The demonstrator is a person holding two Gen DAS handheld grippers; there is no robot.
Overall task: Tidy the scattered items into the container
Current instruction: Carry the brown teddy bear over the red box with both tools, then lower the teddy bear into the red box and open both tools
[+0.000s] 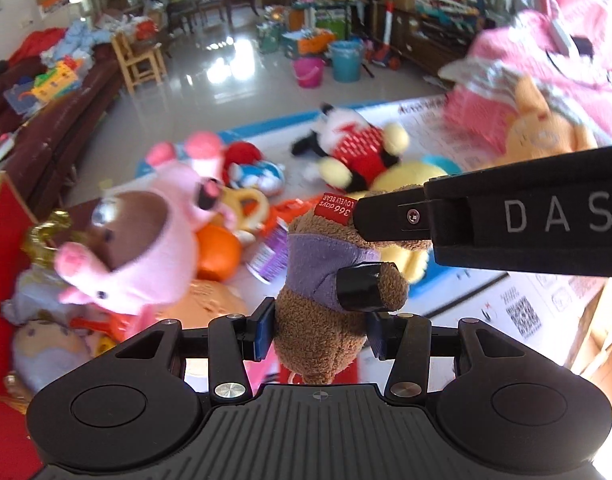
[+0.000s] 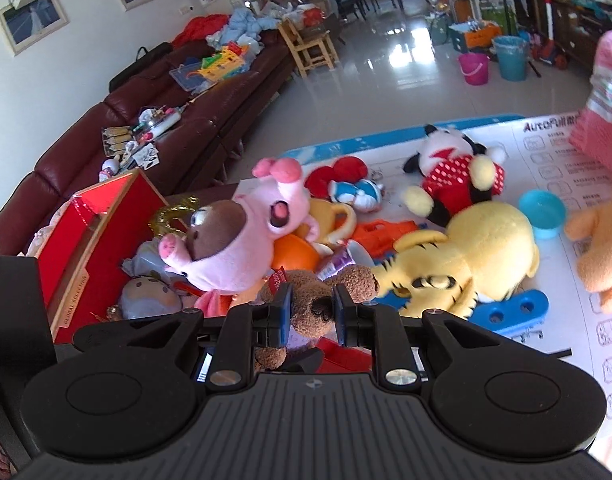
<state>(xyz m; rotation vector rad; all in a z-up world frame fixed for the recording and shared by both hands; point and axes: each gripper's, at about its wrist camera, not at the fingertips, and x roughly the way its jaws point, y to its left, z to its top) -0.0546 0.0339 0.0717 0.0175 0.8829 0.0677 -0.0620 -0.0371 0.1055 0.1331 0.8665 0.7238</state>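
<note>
A small brown teddy bear [image 1: 322,312] with a purple vest and a red tag is held by both grippers at once. My left gripper [image 1: 320,330] is shut on its body. My right gripper [image 2: 312,312] is shut on the bear's head [image 2: 316,308]; its black fingers [image 1: 390,216] reach in from the right in the left wrist view. The red box [image 2: 85,248] stands at the left with soft toys in it, among them a pink pig-hooded plush [image 2: 233,240]. On the white mat lie a yellow tiger plush [image 2: 478,244] and a Minnie Mouse plush [image 2: 454,172].
A dark red sofa [image 2: 185,120] with clutter runs along the left. An orange plush [image 2: 602,240] and pink cloth [image 2: 602,112] lie at the right. A blue plastic piece [image 2: 510,312], a blue bowl [image 2: 544,212] and orange toys lie on the mat. Buckets [image 2: 510,56] stand on the far floor.
</note>
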